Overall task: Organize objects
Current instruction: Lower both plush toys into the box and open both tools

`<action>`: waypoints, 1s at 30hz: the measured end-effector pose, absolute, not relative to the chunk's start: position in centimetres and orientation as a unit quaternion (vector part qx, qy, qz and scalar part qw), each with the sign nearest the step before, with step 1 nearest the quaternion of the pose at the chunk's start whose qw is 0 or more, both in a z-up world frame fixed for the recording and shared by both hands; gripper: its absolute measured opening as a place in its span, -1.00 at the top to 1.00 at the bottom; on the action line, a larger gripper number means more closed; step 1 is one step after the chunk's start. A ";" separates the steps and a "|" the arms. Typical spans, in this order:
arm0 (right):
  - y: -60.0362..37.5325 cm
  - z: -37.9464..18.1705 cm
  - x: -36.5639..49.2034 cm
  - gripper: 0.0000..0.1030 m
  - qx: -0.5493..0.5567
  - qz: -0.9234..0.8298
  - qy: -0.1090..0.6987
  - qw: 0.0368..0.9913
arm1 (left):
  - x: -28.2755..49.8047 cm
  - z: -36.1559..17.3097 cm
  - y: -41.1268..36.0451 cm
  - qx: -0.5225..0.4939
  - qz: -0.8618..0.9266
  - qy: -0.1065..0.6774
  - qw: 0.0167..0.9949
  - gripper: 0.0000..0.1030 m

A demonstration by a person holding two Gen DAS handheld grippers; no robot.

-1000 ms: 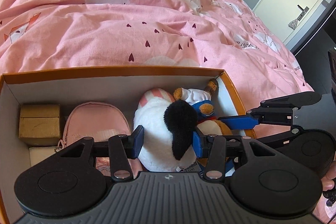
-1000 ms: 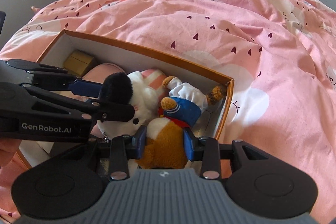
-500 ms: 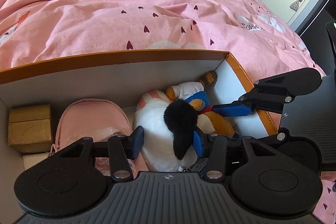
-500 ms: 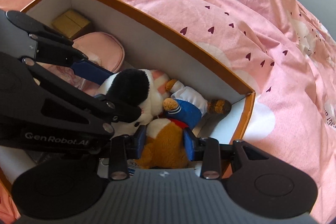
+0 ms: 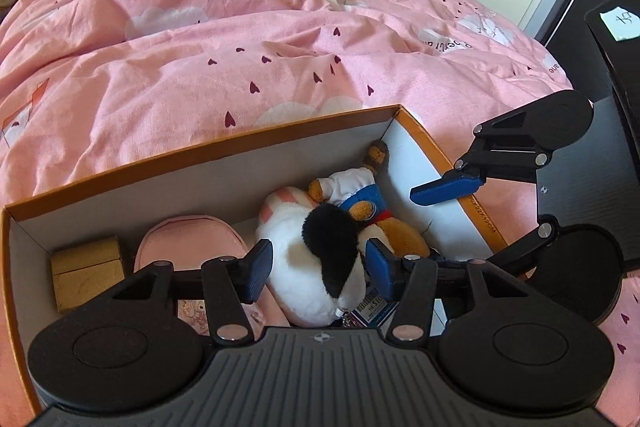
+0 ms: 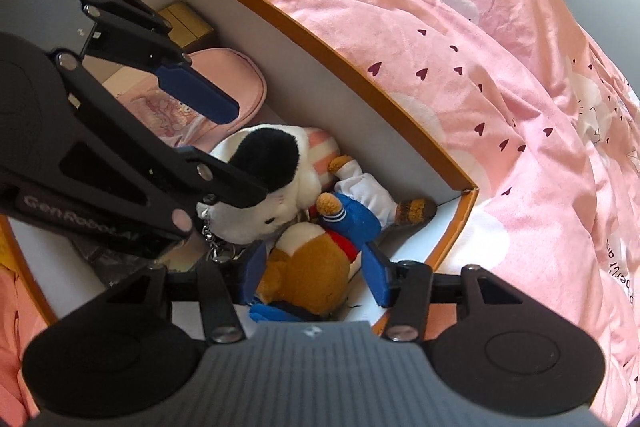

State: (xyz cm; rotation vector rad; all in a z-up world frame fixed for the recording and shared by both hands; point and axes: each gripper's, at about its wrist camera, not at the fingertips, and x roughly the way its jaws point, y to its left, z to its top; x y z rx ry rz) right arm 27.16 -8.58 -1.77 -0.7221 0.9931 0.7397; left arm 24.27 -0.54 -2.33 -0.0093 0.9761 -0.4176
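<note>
- The left gripper (image 5: 316, 263) has opened: its fingers (image 5: 258, 264) now stand wider, flanking the white plush (image 5: 308, 267) without squeezing it.
- The right gripper (image 6: 314, 273) has also spread wide around the bear plush (image 6: 308, 275).
- Both toys lie at the right end of the orange box (image 5: 200, 151) on the bed (image 5: 280, 39), beside the pink pouch (image 5: 188, 239).

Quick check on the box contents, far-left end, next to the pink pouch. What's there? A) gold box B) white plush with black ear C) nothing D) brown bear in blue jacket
A: in the left wrist view a gold box sits against the left wall of the orange-rimmed box, beside the pink pouch; the bear and the white plush lie toward the right end.
</note>
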 end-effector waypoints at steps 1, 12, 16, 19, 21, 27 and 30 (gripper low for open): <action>-8.8 -1.5 26.9 -0.04 -0.334 0.343 0.455 0.751 | 24.1 -2.1 -0.6 0.003 -0.201 0.464 0.863 -0.09; -8.9 -3.0 25.6 0.60 -0.365 0.354 0.461 0.727 | 23.5 -3.9 -1.5 0.027 -0.188 0.472 0.861 0.40; -8.8 -3.4 25.9 0.69 -0.359 0.351 0.462 0.731 | 23.6 -4.3 -1.7 0.033 -0.182 0.473 0.861 0.40; -8.7 -3.8 26.1 0.69 -0.350 0.348 0.467 0.733 | 23.6 -4.6 -1.9 0.037 -0.181 0.473 0.862 0.39; -8.6 -4.0 26.2 0.69 -0.344 0.348 0.470 0.734 | 23.6 -4.7 -1.9 0.036 -0.179 0.473 0.862 0.39; -8.8 -3.6 25.2 0.69 -0.351 0.341 0.462 0.739 | 23.1 -4.2 -1.8 0.040 -0.169 0.470 0.865 0.22; -9.2 -2.7 24.7 0.68 -0.343 0.335 0.459 0.748 | 22.6 -3.7 -1.9 0.051 -0.159 0.465 0.869 0.22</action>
